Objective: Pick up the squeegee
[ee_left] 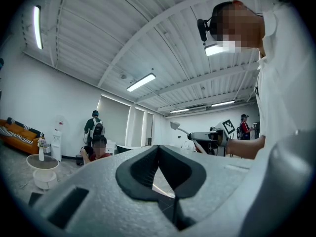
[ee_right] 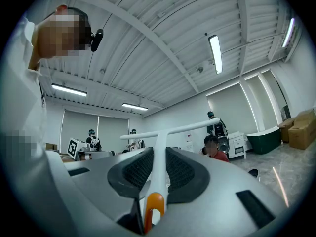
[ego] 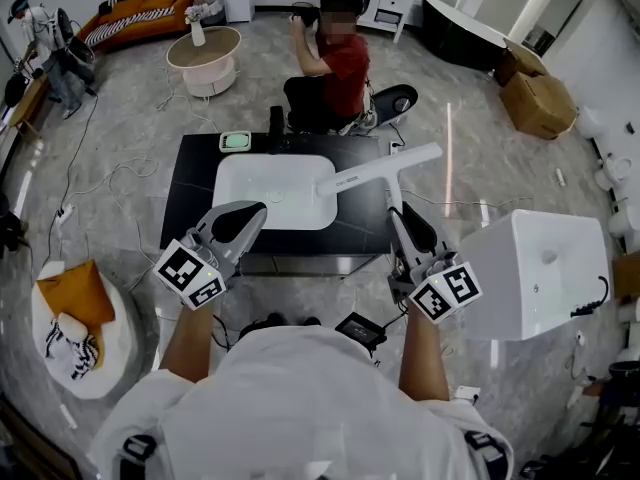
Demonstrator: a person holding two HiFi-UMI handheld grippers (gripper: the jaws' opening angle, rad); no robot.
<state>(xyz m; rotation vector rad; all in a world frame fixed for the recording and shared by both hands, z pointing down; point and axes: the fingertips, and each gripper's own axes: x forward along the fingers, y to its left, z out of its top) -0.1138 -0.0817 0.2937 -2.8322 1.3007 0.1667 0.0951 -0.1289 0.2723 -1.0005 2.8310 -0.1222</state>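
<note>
- Grey stone floor (ego: 120,168) with a dark table (ego: 185,208) in the middle, and a white basin (ego: 270,193) lying on the table.
- A person in red (ego: 335,68) sits just behind the table. An orange sofa (ego: 140,13) and a round side table (ego: 205,53) stand well back at the left.
- The right gripper (ee_right: 159,149) pinches the squeegee (ego: 380,171) by its white handle, one pad on each side.
- The squeegee is off the table, held upright. Its long blade crosses above the basin's right edge in the head view.
- The handle's orange end loop (ee_right: 154,206) sits low between the jaws, nearest the camera in the right gripper view.
- The left gripper (ego: 255,213) hovers over the table's near edge, at the basin's left front corner. Its jaws are pressed together at the tips with nothing between them.
- The two grippers are well apart, each at about the same height.
</note>
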